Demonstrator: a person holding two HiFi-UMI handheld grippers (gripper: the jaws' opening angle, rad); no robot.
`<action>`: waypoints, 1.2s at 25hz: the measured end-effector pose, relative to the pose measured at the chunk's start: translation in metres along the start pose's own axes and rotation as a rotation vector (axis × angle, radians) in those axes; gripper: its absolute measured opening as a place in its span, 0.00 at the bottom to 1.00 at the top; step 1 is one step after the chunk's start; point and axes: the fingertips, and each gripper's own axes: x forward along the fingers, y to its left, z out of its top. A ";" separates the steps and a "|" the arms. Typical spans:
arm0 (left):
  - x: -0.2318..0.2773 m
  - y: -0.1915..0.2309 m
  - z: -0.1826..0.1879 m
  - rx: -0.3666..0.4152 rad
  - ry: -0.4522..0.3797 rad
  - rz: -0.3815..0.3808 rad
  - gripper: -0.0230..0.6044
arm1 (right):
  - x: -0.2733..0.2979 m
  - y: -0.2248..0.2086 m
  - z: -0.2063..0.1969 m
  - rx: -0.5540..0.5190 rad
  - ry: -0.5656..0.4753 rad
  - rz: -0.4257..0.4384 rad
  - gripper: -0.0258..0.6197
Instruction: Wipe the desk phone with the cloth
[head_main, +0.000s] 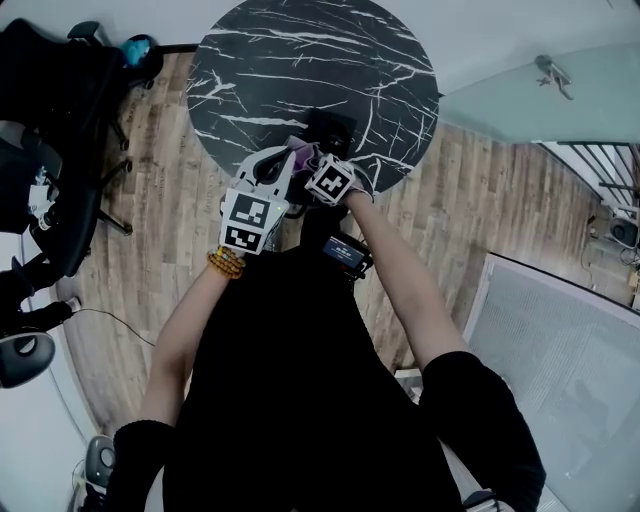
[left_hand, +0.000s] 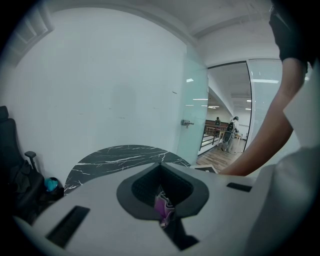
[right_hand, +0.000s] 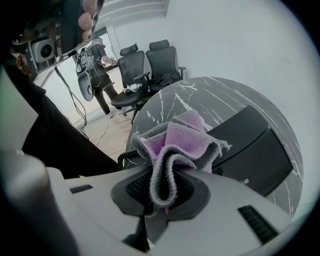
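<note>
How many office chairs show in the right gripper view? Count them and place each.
2. The left chair stands beyond the table; the right chair stands close beside it, by the white wall. More may be hidden at the dark left edge.

desk phone (head_main: 331, 122): mostly hidden behind right gripper (head_main: 306, 157) | cloth (left_hand: 163, 206): only scrap visible inside left gripper (left_hand: 161, 170)

Round table (head_main: 300, 70) with a black marble-look top, white veins running all over it, standing on a wood-plank floor (head_main: 170, 230). The black desk phone (right_hand: 255, 145) sits flat on it, close to the edge nearest the person, and a curly black cord (right_hand: 125, 156) shows right at that rim.
</note>
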 end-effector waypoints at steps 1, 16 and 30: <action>0.000 -0.001 0.000 0.001 0.000 0.000 0.06 | 0.000 0.000 0.000 -0.005 0.000 -0.002 0.12; 0.001 -0.008 -0.004 0.007 0.014 -0.010 0.06 | 0.009 0.019 -0.007 -0.005 0.013 0.040 0.12; 0.005 -0.014 -0.008 0.004 0.020 -0.018 0.06 | 0.015 0.038 -0.012 -0.135 0.077 0.057 0.13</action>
